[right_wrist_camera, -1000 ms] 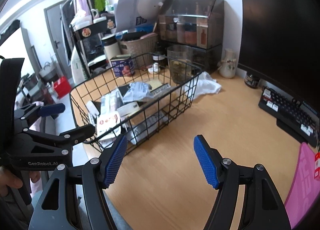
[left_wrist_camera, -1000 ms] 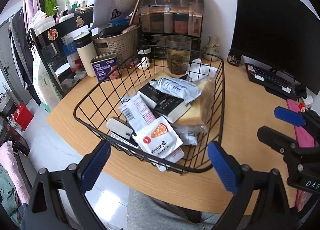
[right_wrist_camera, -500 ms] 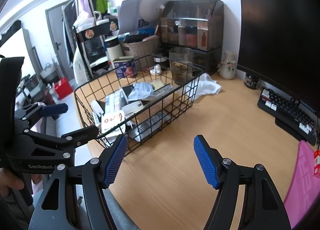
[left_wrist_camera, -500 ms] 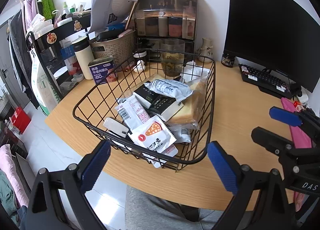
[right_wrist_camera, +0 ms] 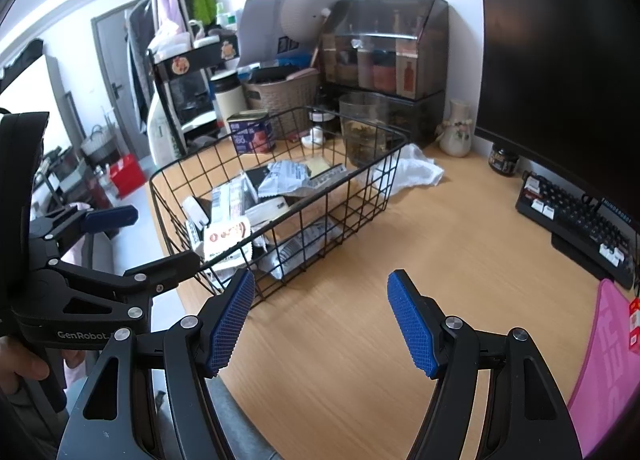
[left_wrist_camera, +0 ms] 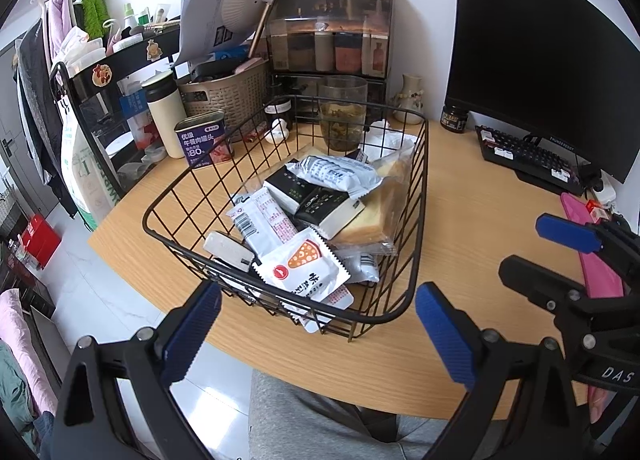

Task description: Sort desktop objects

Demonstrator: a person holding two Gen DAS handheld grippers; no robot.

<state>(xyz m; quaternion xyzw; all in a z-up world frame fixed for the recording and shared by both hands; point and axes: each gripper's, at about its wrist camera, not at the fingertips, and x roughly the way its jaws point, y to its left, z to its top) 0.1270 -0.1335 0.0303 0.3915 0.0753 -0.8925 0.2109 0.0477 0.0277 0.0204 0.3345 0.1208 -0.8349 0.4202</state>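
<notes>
Black wire basket [left_wrist_camera: 416, 195] sits dead ahead of the left gripper [left_wrist_camera: 316, 334], its near rim just beyond the blue pads, its long axis running away from the tool toward the wall. Snack packets fill it: a white pizza-print packet [left_wrist_camera: 306, 270] nearest, black-and-white boxes [left_wrist_camera: 320, 203] behind, sliced bread [left_wrist_camera: 376, 211] to the tool's right. Both tools stand wide and hold nothing. The right gripper [right_wrist_camera: 320, 318] hangs over bare desk [right_wrist_camera: 460, 227], basket ahead and to its left, so the left is nearer. Whether packets are going in or coming out, I cannot tell. Legible: "80" on the blue tin [left_wrist_camera: 204, 139], "GenRobot" on the left tool's body; the packet lettering looks Chinese, too small to read.
</notes>
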